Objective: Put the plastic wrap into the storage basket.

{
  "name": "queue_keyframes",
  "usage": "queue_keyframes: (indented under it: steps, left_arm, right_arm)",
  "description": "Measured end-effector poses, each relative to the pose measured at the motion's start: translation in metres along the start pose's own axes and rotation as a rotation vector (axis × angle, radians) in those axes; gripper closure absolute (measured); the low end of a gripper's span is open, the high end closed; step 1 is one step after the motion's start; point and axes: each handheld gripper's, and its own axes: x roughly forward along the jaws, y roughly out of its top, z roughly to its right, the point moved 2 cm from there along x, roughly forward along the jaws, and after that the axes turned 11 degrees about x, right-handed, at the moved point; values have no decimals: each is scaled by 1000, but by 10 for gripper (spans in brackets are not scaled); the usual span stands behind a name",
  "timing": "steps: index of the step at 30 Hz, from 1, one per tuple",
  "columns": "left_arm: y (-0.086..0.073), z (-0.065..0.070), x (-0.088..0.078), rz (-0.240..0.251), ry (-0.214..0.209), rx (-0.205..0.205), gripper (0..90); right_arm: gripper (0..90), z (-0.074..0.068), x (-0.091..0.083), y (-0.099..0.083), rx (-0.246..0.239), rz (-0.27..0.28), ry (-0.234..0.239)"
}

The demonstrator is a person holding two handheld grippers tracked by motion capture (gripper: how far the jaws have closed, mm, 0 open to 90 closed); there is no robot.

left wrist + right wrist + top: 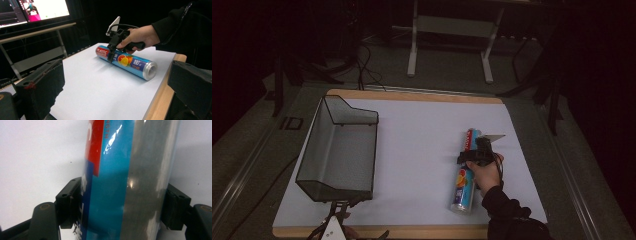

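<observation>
A roll of plastic wrap, blue with a red label and silver ends, lies on the white table at the right, lengthwise toward me. My right gripper straddles its middle from above. In the right gripper view both pads press against the sides of the roll, so the gripper is shut on it. The left gripper view shows that roll resting on the sheet under the other hand. My left gripper stands open at the table's near edge, by the front of a black wire basket.
The basket takes up the left of the table, with its tall end at the back. A wooden rim borders the white sheet. Behind the table stand a white metal frame and cables. A lit monitor shows beyond the table.
</observation>
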Motion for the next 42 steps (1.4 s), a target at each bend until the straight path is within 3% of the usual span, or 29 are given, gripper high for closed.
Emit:
queue_keyframes:
  steps: [6, 11, 23, 29, 36, 42]
  left_arm:
    - [-1, -1, 1, -5, -1, -2, 18]
    - [0, 0, 1, -4, -1, -1, 18]
    - [-1, 0, 1, -4, -3, -1, 18]
    - [-1, 0, 1, -5, -1, 0, 18]
    - [-1, 0, 1, -5, -2, 1, 18]
    - [-1, 0, 1, -5, -2, 2, 18]
  right_arm:
    - [302, 6, -4, 5, 34, -29, 76]
    - [306, 1, -11, 9, 9, -23, 108]
    - [317, -29, -44, 17, -118, 27, 185]
    - [317, -41, -57, 20, -143, 50, 225]
    - [318, -64, -81, 22, -190, 107, 328]
    - [318, -85, -96, 19, -241, 149, 387]
